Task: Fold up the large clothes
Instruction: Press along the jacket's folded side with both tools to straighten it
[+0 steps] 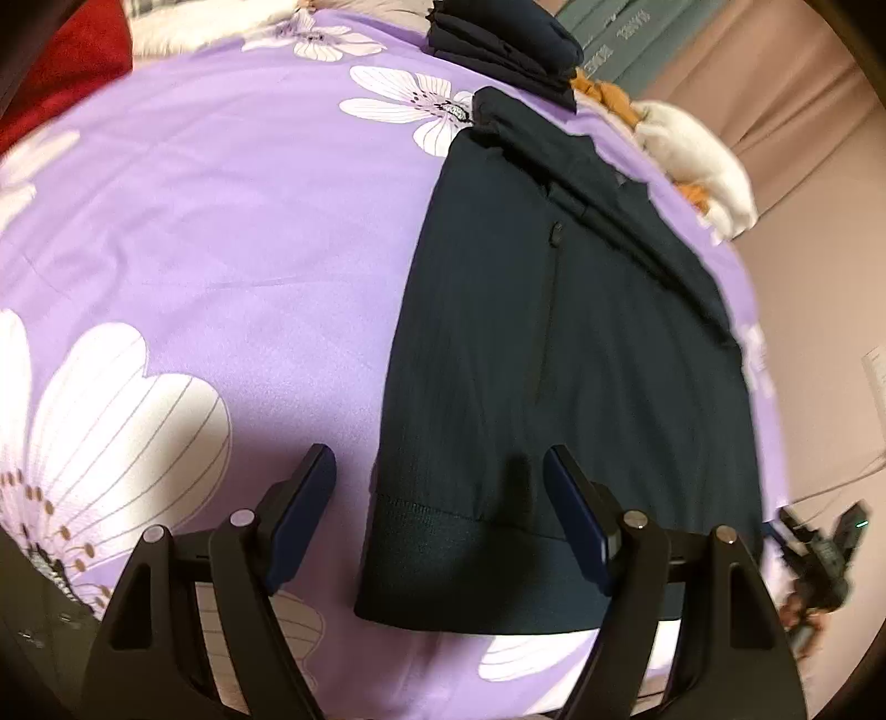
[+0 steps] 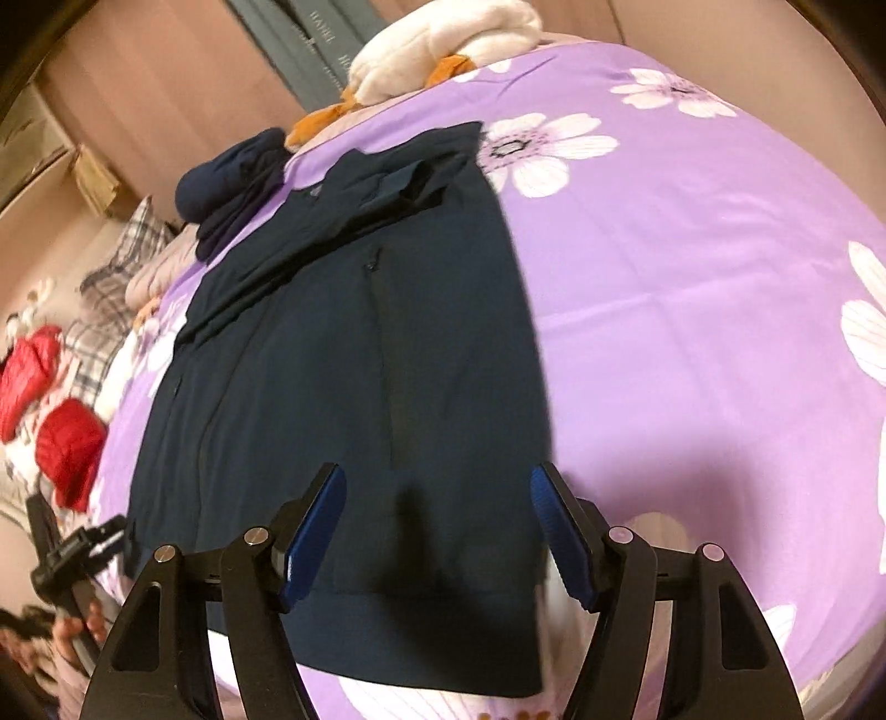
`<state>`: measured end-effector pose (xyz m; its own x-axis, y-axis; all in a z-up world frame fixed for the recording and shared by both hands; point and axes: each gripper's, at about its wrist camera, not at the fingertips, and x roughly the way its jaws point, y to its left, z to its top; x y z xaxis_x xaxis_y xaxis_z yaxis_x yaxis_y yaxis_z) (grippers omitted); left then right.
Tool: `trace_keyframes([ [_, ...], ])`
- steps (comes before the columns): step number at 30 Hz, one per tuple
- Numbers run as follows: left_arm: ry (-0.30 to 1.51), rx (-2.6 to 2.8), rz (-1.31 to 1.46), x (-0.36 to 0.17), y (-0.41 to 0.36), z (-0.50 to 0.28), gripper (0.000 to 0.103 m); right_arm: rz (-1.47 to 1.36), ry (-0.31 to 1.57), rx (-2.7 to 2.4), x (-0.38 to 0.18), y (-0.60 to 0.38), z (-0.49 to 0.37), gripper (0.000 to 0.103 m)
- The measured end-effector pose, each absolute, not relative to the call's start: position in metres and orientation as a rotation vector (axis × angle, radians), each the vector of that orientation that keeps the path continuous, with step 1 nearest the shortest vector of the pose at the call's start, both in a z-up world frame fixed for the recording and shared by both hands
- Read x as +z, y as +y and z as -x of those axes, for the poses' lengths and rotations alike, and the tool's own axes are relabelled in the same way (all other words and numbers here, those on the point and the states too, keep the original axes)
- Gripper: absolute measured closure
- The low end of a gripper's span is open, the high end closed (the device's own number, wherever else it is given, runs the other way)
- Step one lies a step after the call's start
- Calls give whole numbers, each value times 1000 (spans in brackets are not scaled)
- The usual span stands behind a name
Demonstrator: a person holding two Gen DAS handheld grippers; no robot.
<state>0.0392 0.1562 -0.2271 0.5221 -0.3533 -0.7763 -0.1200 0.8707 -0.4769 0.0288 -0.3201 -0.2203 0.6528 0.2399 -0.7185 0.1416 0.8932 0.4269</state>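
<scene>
A dark navy zip jacket (image 1: 554, 360) lies flat on the purple flowered bedsheet (image 1: 221, 249), folded lengthwise into a long panel with its ribbed hem nearest me. My left gripper (image 1: 440, 471) is open and empty, hovering above the hem's left corner. In the right wrist view the same jacket (image 2: 343, 360) lies on the sheet (image 2: 692, 277). My right gripper (image 2: 437, 487) is open and empty above the hem's right part. The right gripper also shows at the left wrist view's far right edge (image 1: 819, 548), and the left gripper at the right view's left edge (image 2: 72, 548).
A stack of folded dark clothes (image 1: 498, 39) sits at the bed's far end, also in the right wrist view (image 2: 232, 177). A white and orange plush toy (image 1: 692, 149) lies beside it. Red items (image 2: 66, 443) and a plaid pillow (image 2: 127, 260) lie at the left.
</scene>
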Motion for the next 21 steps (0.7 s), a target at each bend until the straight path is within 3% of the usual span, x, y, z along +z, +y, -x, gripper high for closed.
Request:
trace_keyframes([
  [11,1036,-305,566,-225,150,-44,21,-571,950,212,-239,-320,-23,25],
  [21,1049,-365,568,-227,142,-72,18,-610,933,271,-239,-320,-46,25],
])
